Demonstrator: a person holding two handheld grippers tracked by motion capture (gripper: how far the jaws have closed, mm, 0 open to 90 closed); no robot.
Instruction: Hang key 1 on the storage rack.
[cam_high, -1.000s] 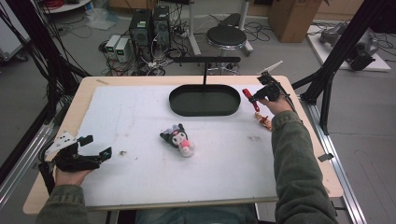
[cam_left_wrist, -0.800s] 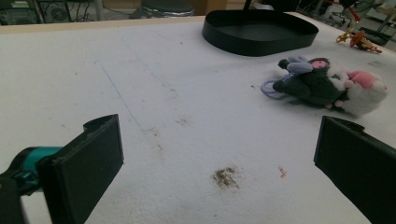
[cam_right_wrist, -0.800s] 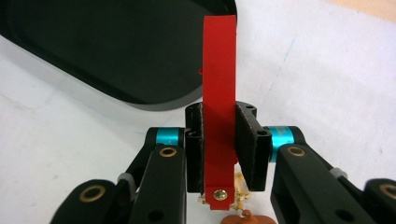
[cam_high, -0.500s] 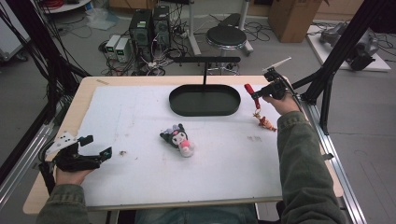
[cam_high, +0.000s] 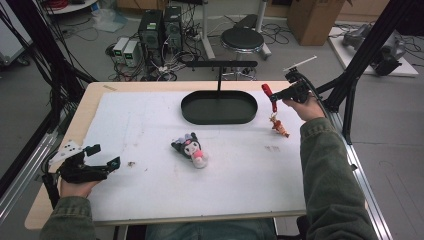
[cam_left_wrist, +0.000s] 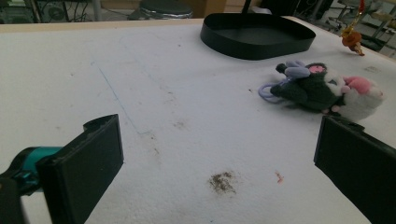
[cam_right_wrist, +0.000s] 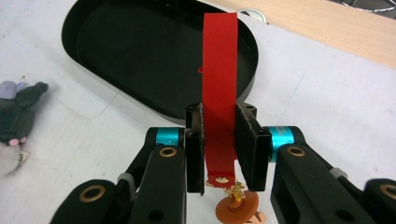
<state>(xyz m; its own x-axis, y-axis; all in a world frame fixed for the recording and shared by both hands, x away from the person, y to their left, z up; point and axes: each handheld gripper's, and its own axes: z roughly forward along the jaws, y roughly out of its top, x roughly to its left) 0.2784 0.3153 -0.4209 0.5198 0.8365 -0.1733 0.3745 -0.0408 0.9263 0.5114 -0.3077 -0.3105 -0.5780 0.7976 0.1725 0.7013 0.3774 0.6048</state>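
Note:
My right gripper (cam_high: 276, 98) is shut on a red strap (cam_high: 270, 95) at the right end of the black oval tray (cam_high: 200, 116). In the right gripper view the red strap (cam_right_wrist: 219, 112) runs between the pads, and an orange charm (cam_right_wrist: 236, 207) dangles below the jaws. The orange charm (cam_high: 279, 126) hangs on a thin chain just above the white mat. A dark plush toy (cam_high: 191, 148) with a pink and white end lies mid-table. My left gripper (cam_high: 105, 155) rests at the table's left edge, open, its jaws wide apart (cam_left_wrist: 219, 140) with nothing between them, facing the plush toy (cam_left_wrist: 322, 88).
The tray (cam_right_wrist: 140, 56) carries a thin post with a black crossbar (cam_high: 220, 63) above it. The white mat (cam_high: 150, 125) covers a wooden table. A stool (cam_high: 242, 37) and computer boxes stand beyond the far edge. Black frame struts (cam_high: 350, 95) rise at the right.
My right hand has risen and shifted slightly, lifting the red strap so the orange charm now dangles below it. The left gripper and the plush toy have not moved.

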